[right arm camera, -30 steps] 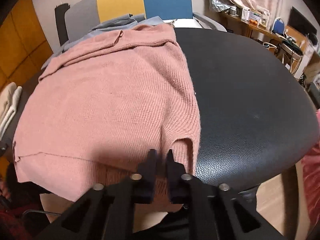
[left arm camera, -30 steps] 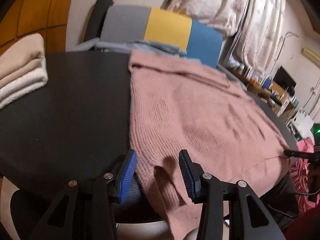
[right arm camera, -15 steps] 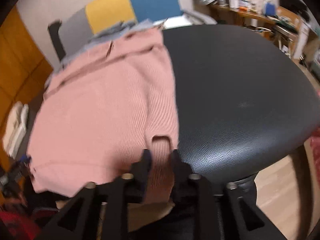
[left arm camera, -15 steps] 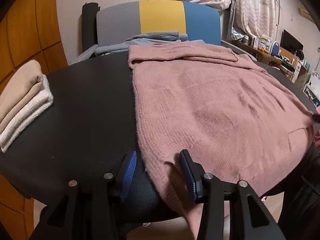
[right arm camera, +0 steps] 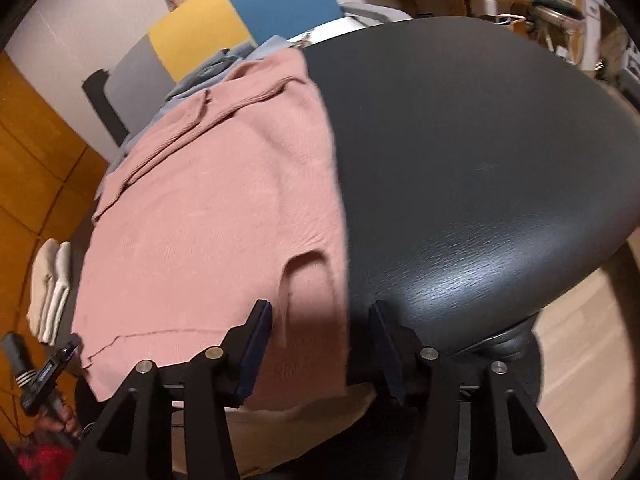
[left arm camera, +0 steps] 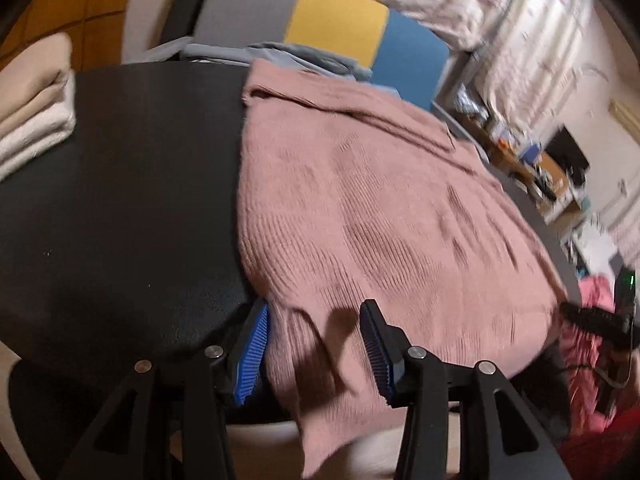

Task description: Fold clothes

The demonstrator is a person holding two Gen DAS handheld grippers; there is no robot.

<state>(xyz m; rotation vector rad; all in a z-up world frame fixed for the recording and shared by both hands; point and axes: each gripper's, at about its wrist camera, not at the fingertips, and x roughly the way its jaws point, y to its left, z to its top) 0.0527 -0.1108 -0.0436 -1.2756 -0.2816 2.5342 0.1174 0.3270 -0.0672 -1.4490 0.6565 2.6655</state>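
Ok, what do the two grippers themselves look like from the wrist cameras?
Both are matte black two-finger tools with triangular cut-outs in the finger arms and round silver screws at the pivots. The left gripper carries bright blue ribbed pads. The right gripper has darker navy pads. No cables or sleeves show near either.

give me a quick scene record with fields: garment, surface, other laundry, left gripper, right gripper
garment: pink knit sweater spread flat, hem hanging over the near edge
surface: round black table
other laundry: folded beige towels on the table; grey-blue clothes behind the sweater
left gripper: open, hem corner between the pads
right gripper: jaws just opened, astride the other hem corner, not gripping
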